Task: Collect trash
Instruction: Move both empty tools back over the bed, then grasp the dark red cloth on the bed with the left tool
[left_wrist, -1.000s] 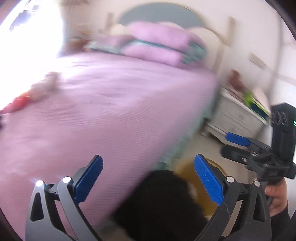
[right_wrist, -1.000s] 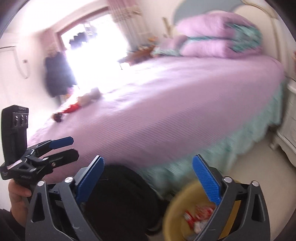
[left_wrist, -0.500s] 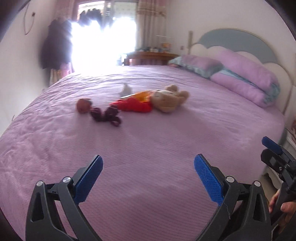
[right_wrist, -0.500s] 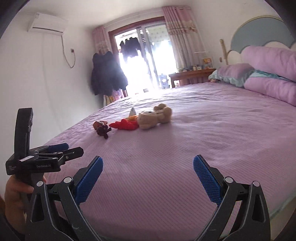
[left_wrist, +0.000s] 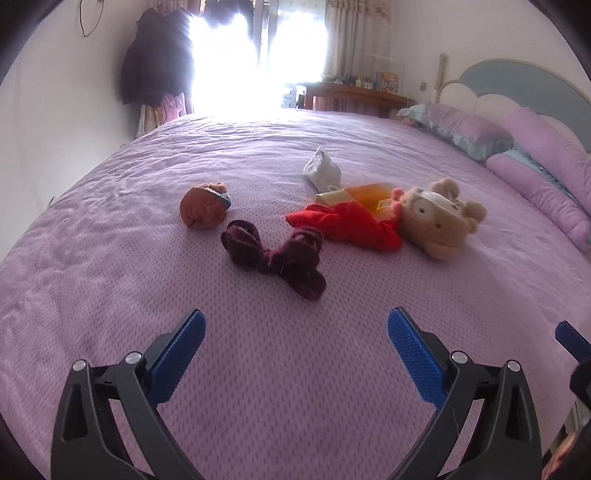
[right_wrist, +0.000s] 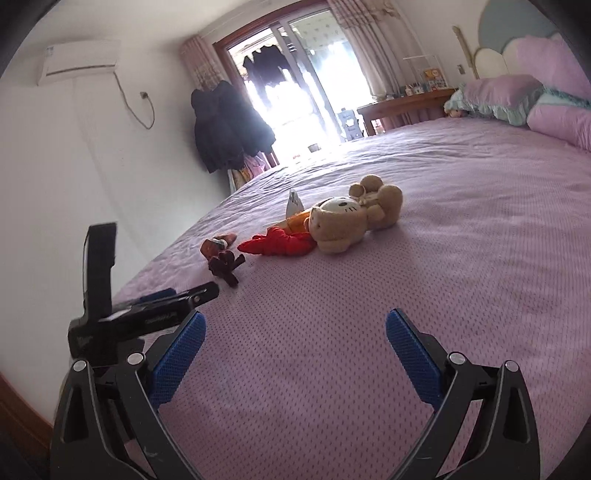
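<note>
Several items lie on the purple bed (left_wrist: 110, 280): a crumpled white paper (left_wrist: 320, 170), an orange wrapper (left_wrist: 364, 195), a red cloth (left_wrist: 347, 225), a dark maroon cloth (left_wrist: 275, 254), a brown ball-like bundle (left_wrist: 203, 206) and a tan teddy bear (left_wrist: 436, 218). My left gripper (left_wrist: 295, 354) is open and empty, short of the maroon cloth. My right gripper (right_wrist: 293, 350) is open and empty, further from the teddy bear (right_wrist: 351, 218) and red cloth (right_wrist: 277, 242). The left gripper also shows in the right wrist view (right_wrist: 177, 299).
Purple pillows (left_wrist: 546, 173) lie by the headboard at the right. A wooden desk (left_wrist: 354, 98) stands near the bright window. Dark coats (right_wrist: 229, 125) hang on the left wall. An air conditioner (right_wrist: 79, 61) is mounted high on that wall.
Both grippers swung from the bedside floor, where a yellow bin with wrappers and a black bag stood, up over the bed. They have moved closer to the items since half a second ago.
</note>
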